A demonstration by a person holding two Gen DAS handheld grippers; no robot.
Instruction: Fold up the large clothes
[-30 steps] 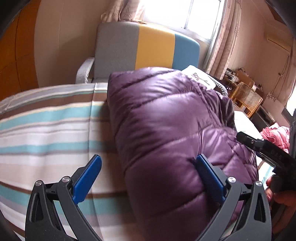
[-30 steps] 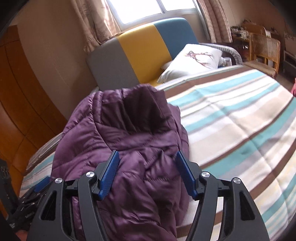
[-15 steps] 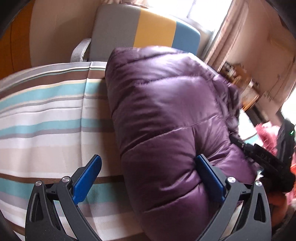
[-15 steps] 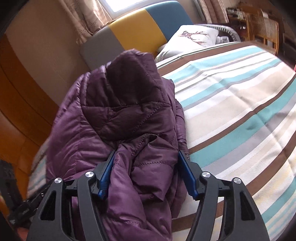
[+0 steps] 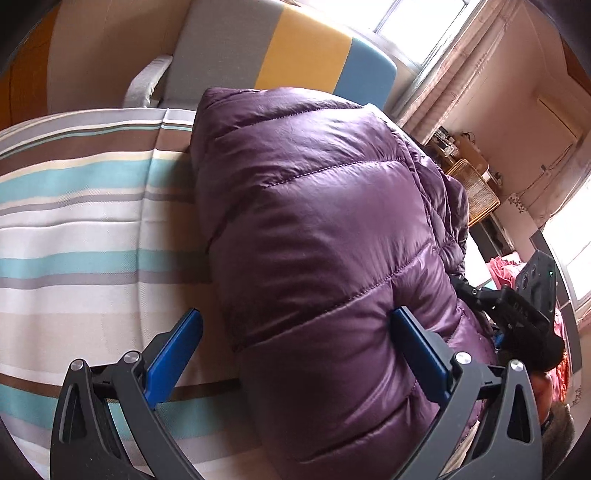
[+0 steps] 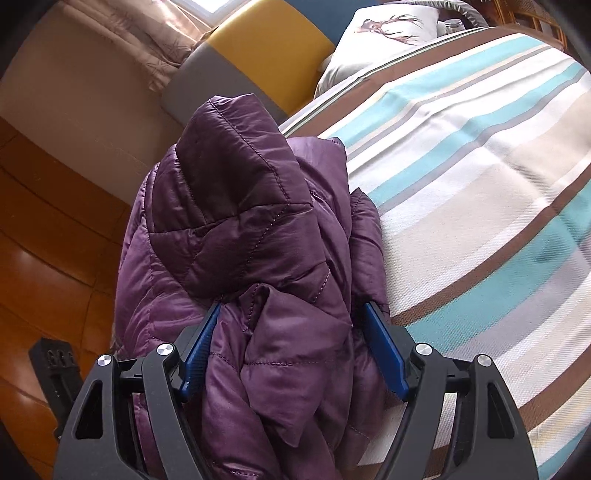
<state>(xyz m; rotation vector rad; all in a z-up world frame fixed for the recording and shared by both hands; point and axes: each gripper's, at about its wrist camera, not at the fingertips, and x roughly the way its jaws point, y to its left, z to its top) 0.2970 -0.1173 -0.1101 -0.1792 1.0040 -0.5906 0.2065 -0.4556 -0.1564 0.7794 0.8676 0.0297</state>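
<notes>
A puffy purple quilted jacket (image 5: 314, 221) lies bundled on the striped bed cover (image 5: 74, 240). My left gripper (image 5: 295, 314) is open wide over the jacket's near left edge. Its right finger rests against the padding and its left finger hangs over bare cover. In the right wrist view the jacket (image 6: 240, 221) is heaped near the bed's left side. A bunched fold sits between the fingers of my right gripper (image 6: 291, 306). Its jaws are opening and the fold bulges loosely over them. The right gripper's black body (image 5: 517, 314) shows past the jacket in the left wrist view.
A grey, yellow and blue headboard (image 5: 306, 48) stands at the bed's far end, with a white pillow (image 6: 384, 33) beside it. Orange wooden panelling (image 6: 37, 258) borders the bed's left side. A wicker chair (image 5: 476, 188) and pink cloth (image 5: 502, 266) are off to the right.
Both grippers have come down and closer to the jacket, which fills more of each view. The bundle has settled lower on the bed, and the right fingers stand slightly wider apart.
</notes>
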